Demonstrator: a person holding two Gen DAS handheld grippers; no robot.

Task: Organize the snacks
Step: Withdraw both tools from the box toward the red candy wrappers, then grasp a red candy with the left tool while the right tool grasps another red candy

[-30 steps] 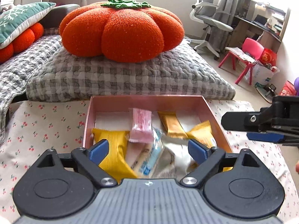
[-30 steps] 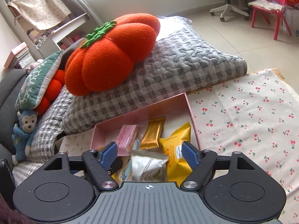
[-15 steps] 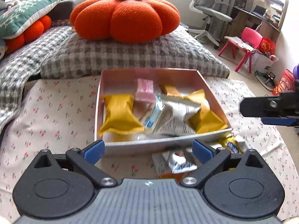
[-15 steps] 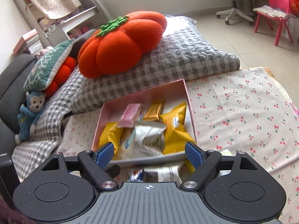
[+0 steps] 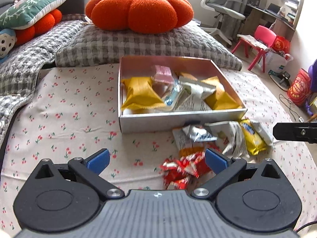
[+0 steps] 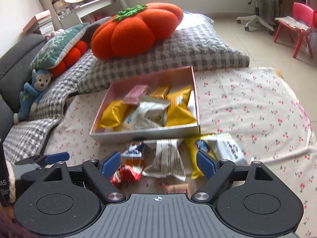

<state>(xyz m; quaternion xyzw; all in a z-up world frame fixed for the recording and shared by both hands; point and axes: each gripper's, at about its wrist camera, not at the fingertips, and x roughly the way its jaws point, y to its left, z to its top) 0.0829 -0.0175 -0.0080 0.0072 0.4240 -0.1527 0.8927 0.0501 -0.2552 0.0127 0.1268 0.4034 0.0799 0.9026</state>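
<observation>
A pumpkin-shaped orange cushion (image 5: 140,10) sits on a grey checked pillow (image 5: 146,45) just behind the snack box (image 5: 178,119). To the left lie a teal cushion with white leaf print (image 6: 57,47) and a blue monkey plush toy (image 6: 33,93) on a grey checked blanket (image 6: 25,136). Further back stand a grey office chair (image 5: 221,10) and a pink child's chair (image 6: 297,21).

The box is shallow, pink inside with a silvery front wall, and rests on a cherry-print cloth (image 5: 69,109). In it are two yellow packets (image 5: 140,93), a pink wrapped bar (image 6: 136,94), a gold bar (image 6: 160,91) and a white-and-silver packet (image 6: 152,115), piled loosely against each other. Their print is too small to read.

Just in front of the box, loose on the cloth, lies a heap of snacks: a white packet with dense black print (image 6: 166,158), a yellow packet with a blue round logo (image 6: 200,152), another white printed pack (image 6: 229,148), a silver-blue wrapper (image 5: 198,134) and a red-and-white wrapper (image 5: 184,166). None of the lettering is legible.

The left gripper (image 5: 157,158) hovers low over the cloth with its blue-padded fingers (image 5: 99,158) spread wide, holding nothing; the red wrapper lies by its right finger. The right gripper (image 6: 158,163) is likewise spread wide and empty, above the loose heap, with the black-printed packet between its fingers.
</observation>
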